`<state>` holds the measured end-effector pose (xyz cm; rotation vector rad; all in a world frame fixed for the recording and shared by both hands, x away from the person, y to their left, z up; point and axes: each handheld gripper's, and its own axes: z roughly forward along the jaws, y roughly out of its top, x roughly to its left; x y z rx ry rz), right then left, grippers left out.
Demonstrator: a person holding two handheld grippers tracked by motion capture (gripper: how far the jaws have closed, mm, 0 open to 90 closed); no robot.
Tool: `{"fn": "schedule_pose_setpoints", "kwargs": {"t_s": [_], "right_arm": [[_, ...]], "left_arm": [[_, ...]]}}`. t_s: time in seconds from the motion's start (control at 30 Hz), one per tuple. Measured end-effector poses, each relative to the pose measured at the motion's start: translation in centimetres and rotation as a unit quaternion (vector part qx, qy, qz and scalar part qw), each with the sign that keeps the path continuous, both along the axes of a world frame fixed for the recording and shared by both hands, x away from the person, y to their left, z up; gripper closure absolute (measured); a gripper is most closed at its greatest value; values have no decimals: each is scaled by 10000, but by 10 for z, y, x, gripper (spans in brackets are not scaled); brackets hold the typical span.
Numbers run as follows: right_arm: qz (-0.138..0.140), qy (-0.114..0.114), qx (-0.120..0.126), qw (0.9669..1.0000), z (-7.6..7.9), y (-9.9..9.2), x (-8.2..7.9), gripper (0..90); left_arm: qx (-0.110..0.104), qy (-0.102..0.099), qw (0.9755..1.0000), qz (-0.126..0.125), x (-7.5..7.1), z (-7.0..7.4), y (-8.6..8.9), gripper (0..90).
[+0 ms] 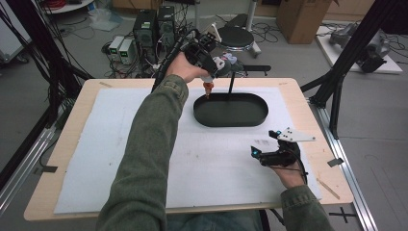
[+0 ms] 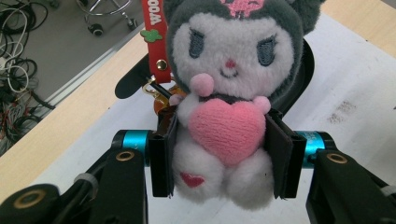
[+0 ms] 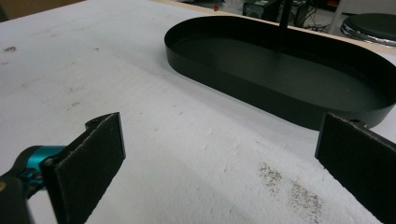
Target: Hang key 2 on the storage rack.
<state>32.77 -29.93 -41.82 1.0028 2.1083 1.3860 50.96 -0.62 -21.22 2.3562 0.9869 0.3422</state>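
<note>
One bench (image 1: pixel 72 144) carries a white mat (image 1: pixel 110 159) and a black oval tray (image 1: pixel 231 111), the landmark here. Above the tray's far left rim the left tool (image 1: pixel 211 67) is clenched on a plush toy (image 2: pixel 229 107), pads squeezing its belly, red strap (image 2: pixel 153 37) dangling; the right tool (image 1: pixel 269 154) rests released on the mat near the tray's right end. The soft body could slip, or the strap snag the tray's upright post (image 1: pixel 231 83), dropping it outside.

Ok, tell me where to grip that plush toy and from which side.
Grip the plush toy across its soft body beside the pink heart, coming from the front, as the left gripper does: the body is narrower than the head, and the fingers press both flanks.
</note>
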Motion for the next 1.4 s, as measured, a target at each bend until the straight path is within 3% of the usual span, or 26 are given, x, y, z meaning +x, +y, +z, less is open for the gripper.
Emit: {"fn": "schedule_pose_setpoints", "kwargs": {"t_s": [0.1, 0.3, 0.4, 0.47, 0.53, 0.77, 0.87, 0.93, 1.07, 1.13, 1.27, 1.4], "right_arm": [[3, -18, -3, 10000, 0, 1, 1, 7], [24, -16, -31, 10000, -1, 1, 1, 7], [30, -27, -50, 10000, -1, 1, 1, 7], [30, -52, -55, 10000, -1, 1, 2, 7], [38, -26, -66, 10000, -1, 2, 1, 7], [63, -31, -94, 9999, -1, 2, 2, 7], [69, -19, -101, 9999, -1, 3, 1, 8], [68, -51, -113, 9999, -1, 2, 1, 7], [64, -21, -72, 10000, -1, 2, 0, 7], [88, -87, -73, 9999, -1, 2, 0, 7], [83, -44, -56, 9999, -1, 3, 0, 7], [88, -44, -86, 9999, -1, 3, 0, 7]], "left_arm": [[-23, 64, 10000, -24, 2, -4, -3, 520], [81, -27, 9999, 88, 7, -9, -14, 520], [-36, -12, 9996, 273, 11, -10, -15, 520], [-229, 38, 9987, 443, 13, -11, -17, 520], [-328, 71, 9983, 476, 15, -11, -21, 520], [-287, 89, 9972, 681, 20, -18, -29, 499], [-565, -31, 9958, 723, 17, -17, -29, 449], [-804, 7, 9938, 764, 16, -15, -24, 402], [-1562, 159, 9848, 739, 15, -11, -3, 285], [-1758, 96, 9816, 745, 13, -9, 7, 216], [-1590, -103, 9840, 802, 8, -10, 19, 91], [-1453, -262, 9855, 838, -2, -17, 31, 53]]}}
